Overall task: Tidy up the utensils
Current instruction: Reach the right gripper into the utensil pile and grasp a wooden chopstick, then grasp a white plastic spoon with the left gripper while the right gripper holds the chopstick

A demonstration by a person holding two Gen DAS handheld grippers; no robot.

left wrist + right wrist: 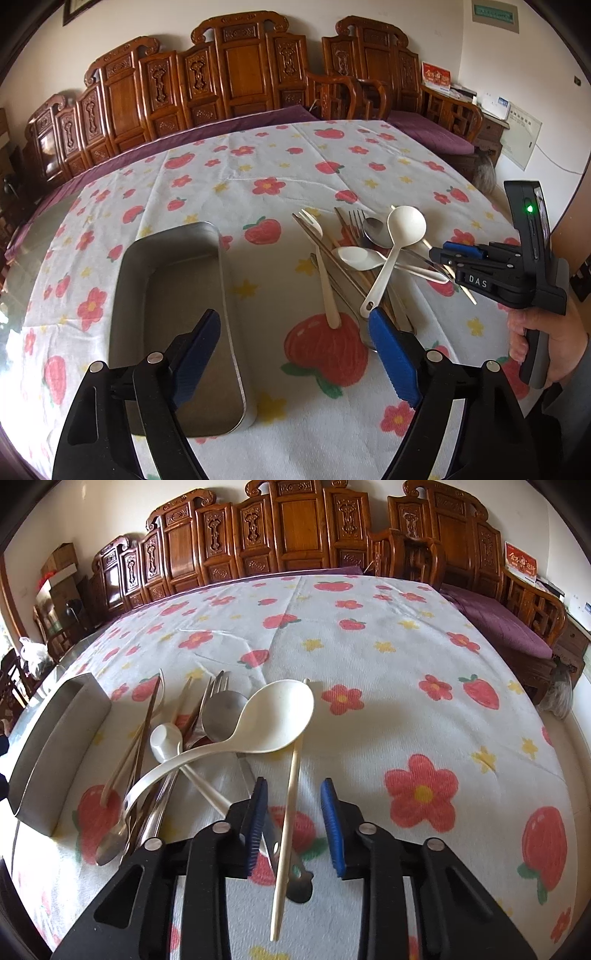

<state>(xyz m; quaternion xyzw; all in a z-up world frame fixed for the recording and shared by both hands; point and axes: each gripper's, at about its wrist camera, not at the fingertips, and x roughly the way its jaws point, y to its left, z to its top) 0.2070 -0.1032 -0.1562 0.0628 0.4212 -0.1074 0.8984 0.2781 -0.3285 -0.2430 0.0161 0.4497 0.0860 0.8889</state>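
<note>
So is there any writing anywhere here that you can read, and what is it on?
"DAS": white letters on the black body of the right gripper.
Red card on the side cabinet: gold characters, too blurred to read.
Green wall sign: unreadable.
Wall chart: too small.

Tablecloth [369, 646]: matt woven cloth, faintly ribbed, creased, printed with flowers and strawberries. Tin tray [173, 280]: brushed metal, dull grey sheen, brighter rim. Large ladle spoon [273, 716]: smooth cream plastic, soft gloss. At its 9 o'clock, steel spoon [221, 712]: polished, slightly clouded. Chopstick [290, 801]: pale, matt, looks like wood or bamboo. Carved bench backs [236, 70]: varnished reddish wood, glossy. Gripper pads [258, 823]: blue, ridged, rubbery.
</note>
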